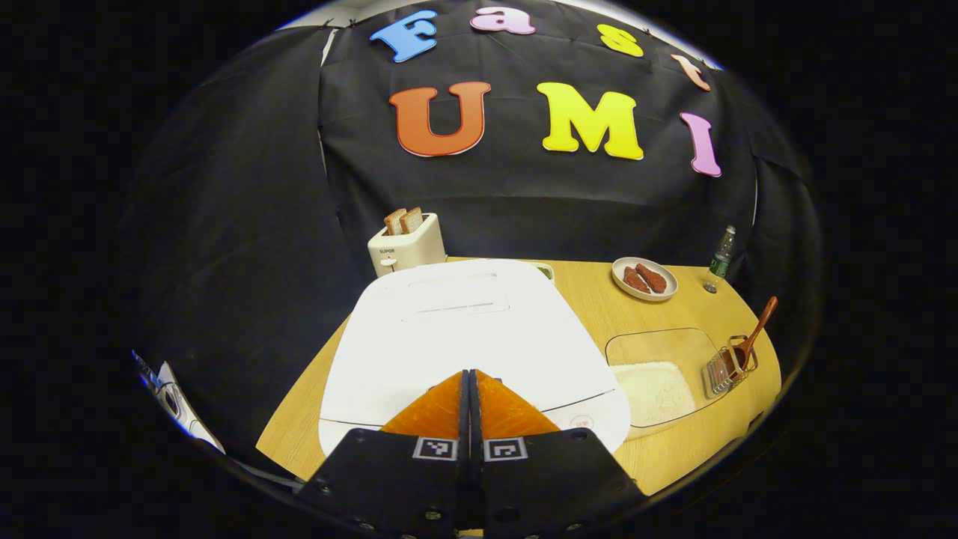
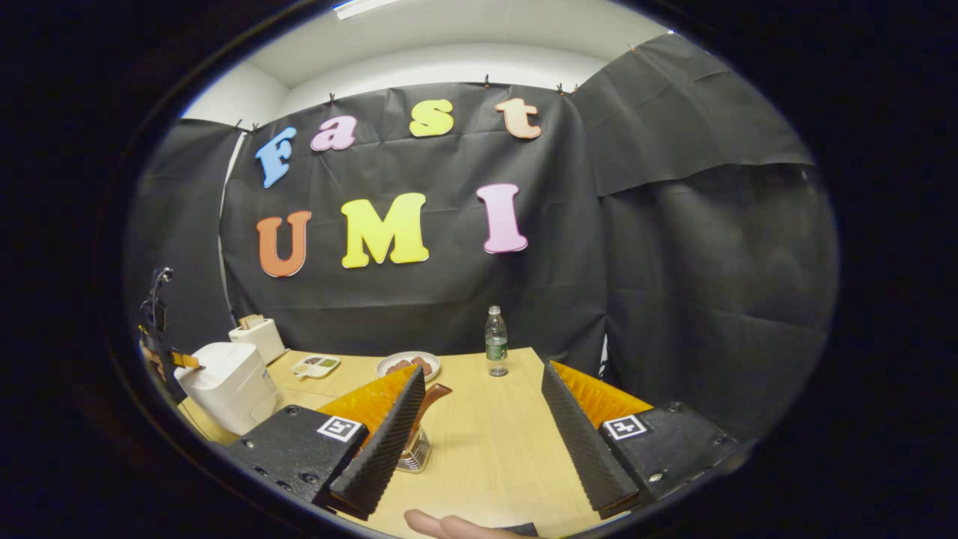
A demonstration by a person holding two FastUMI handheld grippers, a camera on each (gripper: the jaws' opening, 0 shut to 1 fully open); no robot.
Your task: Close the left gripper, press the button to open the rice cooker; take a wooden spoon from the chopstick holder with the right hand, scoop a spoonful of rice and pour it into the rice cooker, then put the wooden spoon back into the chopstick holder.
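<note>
The white rice cooker [image 1: 464, 337] stands with its lid down, right under my left gripper [image 1: 470, 372], whose fingers are shut together with nothing between them, hovering over the cooker's front edge. A wooden spoon [image 1: 757, 326] stands in the wire chopstick holder [image 1: 727, 368] at the table's right end, beside a clear container of rice [image 1: 658, 385]. My right gripper [image 2: 483, 370] is open above the table; the spoon [image 2: 428, 400] and holder [image 2: 414, 453] sit just behind its left finger. The cooker [image 2: 224, 385] shows at far left with the left gripper [image 2: 183, 361] over it.
A toaster [image 1: 408, 243] with bread stands behind the cooker. A plate of meat [image 1: 644, 278] and a water bottle [image 1: 720, 258] sit at the table's back. A small sectioned dish [image 2: 316, 365] lies near the plate [image 2: 408, 364]. A hand's fingertip [image 2: 449, 525] shows at the bottom.
</note>
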